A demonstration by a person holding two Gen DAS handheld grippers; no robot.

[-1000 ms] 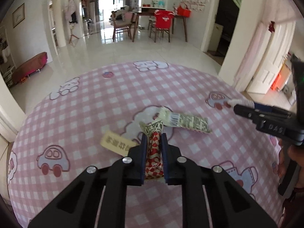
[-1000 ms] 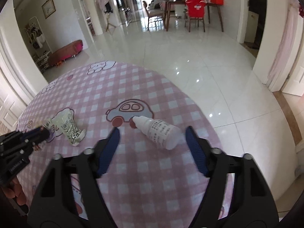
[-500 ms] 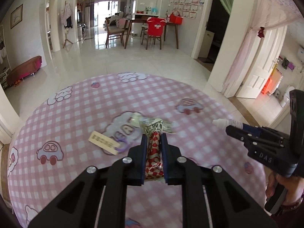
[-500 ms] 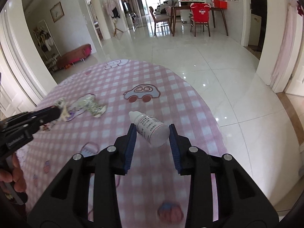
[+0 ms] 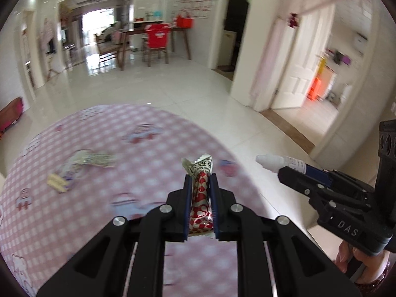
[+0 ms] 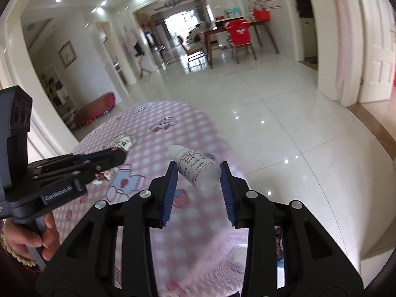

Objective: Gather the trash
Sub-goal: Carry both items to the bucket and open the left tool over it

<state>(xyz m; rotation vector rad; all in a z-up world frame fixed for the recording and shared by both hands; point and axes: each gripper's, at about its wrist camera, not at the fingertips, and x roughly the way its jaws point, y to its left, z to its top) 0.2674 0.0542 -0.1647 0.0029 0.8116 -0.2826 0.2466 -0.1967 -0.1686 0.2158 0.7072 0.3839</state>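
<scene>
At lower centre of the left wrist view, the left claw (image 5: 200,185) is clamped on a red-and-white checked wrapper (image 5: 201,198), whose crumpled printed top sticks up past the fingertips. Below it lies the pink checked cloth of the worktop (image 5: 99,222) (blurred here). Two more pieces of litter rest on that cloth at mid left: a silvery wrapper (image 5: 95,159) and, just below it, a small yellow label (image 5: 57,183). At right of the same view the right claw (image 5: 284,173) reaches in, held by a hand (image 5: 363,259).

Centre of the right wrist view: the right claw (image 6: 199,173) is closed on a small white dropper bottle (image 6: 195,169), cap pointing to upper left, held clear above the cloth and the white tiled floor (image 6: 272,123). Its jaws have just been closing, with the bottle between them.
</scene>
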